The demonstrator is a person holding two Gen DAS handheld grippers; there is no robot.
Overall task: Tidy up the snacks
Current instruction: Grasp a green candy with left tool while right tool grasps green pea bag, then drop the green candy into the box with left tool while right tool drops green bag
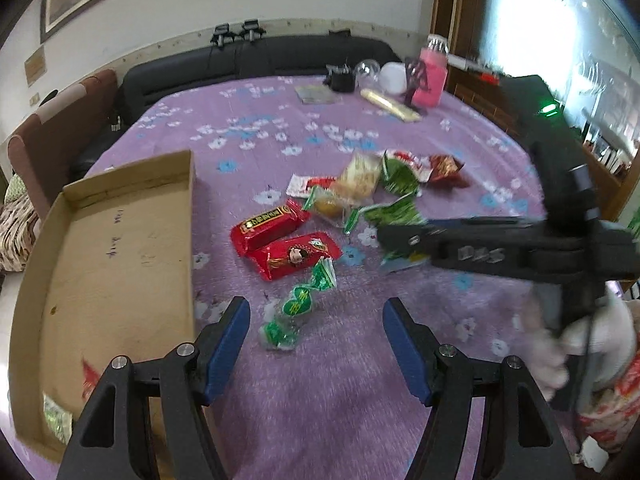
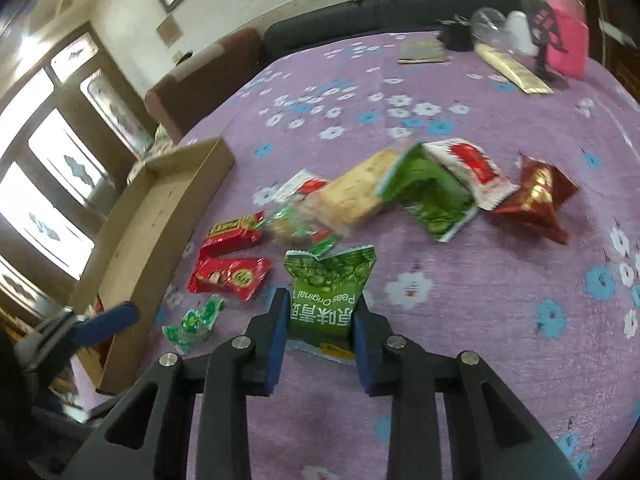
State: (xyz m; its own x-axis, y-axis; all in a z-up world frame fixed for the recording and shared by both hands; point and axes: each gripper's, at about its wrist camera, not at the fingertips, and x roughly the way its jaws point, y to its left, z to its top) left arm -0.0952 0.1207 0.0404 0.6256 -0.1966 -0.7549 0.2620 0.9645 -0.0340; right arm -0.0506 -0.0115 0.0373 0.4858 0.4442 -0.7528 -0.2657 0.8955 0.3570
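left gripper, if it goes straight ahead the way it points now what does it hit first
Most likely the small green candy wrapper lying on the purple tablecloth, just ahead of the open left gripper. Behind it lie the red snack packs. Depth is uncertain through the fisheye.

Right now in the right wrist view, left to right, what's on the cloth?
Cardboard tray → red bar packets → green peas packet held by right gripper → dark red pouch.
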